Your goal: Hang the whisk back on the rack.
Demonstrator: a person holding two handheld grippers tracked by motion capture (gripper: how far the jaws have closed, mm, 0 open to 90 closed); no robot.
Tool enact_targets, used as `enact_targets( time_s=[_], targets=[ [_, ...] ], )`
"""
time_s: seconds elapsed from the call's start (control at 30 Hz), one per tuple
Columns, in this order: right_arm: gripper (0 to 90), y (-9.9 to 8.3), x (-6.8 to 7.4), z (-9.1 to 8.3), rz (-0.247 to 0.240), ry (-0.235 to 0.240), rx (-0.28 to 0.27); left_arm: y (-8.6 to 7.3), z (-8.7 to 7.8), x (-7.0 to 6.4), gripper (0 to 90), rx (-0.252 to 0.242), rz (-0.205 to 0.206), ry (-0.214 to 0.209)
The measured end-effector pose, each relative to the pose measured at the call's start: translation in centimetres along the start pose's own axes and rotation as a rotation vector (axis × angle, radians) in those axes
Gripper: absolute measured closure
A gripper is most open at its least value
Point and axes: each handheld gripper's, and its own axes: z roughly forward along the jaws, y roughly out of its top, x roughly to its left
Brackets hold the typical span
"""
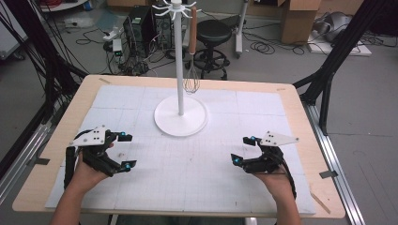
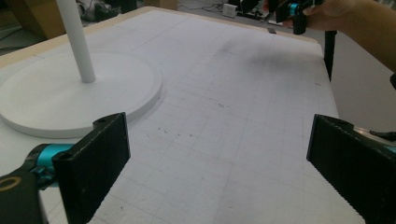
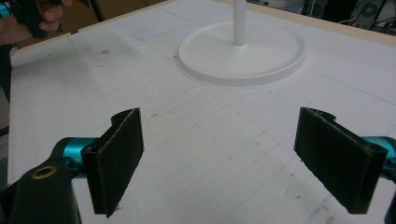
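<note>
A white stand with a round base rises at the back middle of the white mat. A wire whisk with a wooden handle hangs from one of the hooks at its top. My left gripper is held open over the mat's front left, with nothing between its jaws. My right gripper is open over the front right, also with nothing in it. In the left gripper view the base lies ahead to the left; in the right gripper view the base lies ahead of the open jaws.
The white gridded mat covers a wooden table. Black frame legs stand at both sides. Behind the table are a black stool, computer gear, cables and cardboard boxes on the floor.
</note>
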Motion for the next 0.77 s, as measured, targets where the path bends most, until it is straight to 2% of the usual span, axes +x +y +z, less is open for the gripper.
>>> enact_targets(
  time_s=[0.33, 0.77],
  targets=[
    [14.9, -0.03, -0.2, -0.35, 0.003, -0.008, -0.013, -0.04, 0.08, 0.02, 6.6, 0.001, -0.004, 0.0],
    [14.9, -0.15, -0.34, -0.24, 0.014, -0.005, -0.003, -0.24, 0.49, 0.19, 6.6, 0.024, -0.007, 0.003]
  ],
)
